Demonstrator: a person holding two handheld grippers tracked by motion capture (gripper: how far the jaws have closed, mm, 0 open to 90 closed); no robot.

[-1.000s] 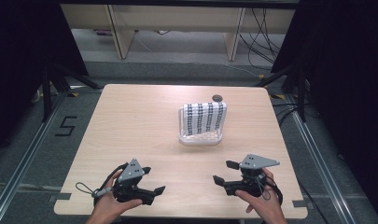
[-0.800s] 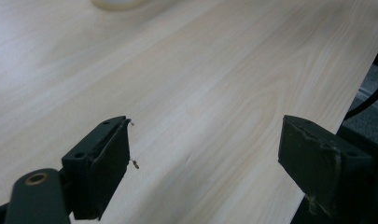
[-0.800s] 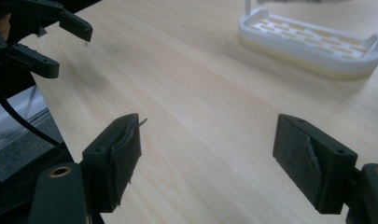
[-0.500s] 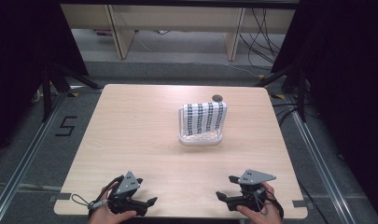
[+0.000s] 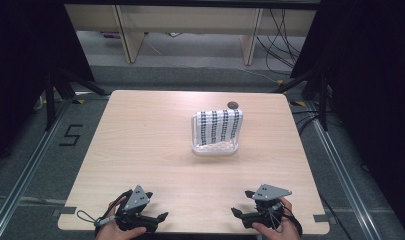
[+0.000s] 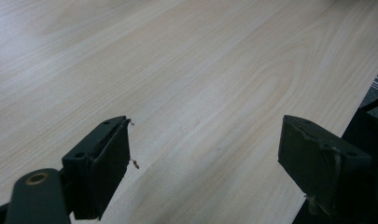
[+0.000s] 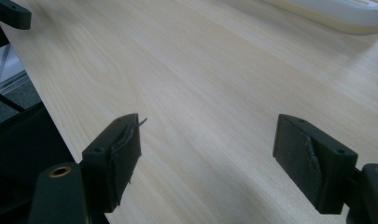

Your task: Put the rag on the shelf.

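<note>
A white rack stands near the middle of the wooden table, with a white cloth with black checks draped over it. Its pale base crosses the top of the right gripper view. My left gripper rests at the table's front left edge, held by a hand, jaws wide apart with nothing between them. At the front right edge my right gripper is also open and empty, pointing left toward the other one.
A small dark round object lies on the table just behind the rack. Black stands and cables surround the table on the floor. A floor marking "5" lies to the left. The table's front edge is right under both grippers.
Both grippers have drawn back toward the person, from a little way onto the table down to its front edge. Rack and cloth have not moved.
</note>
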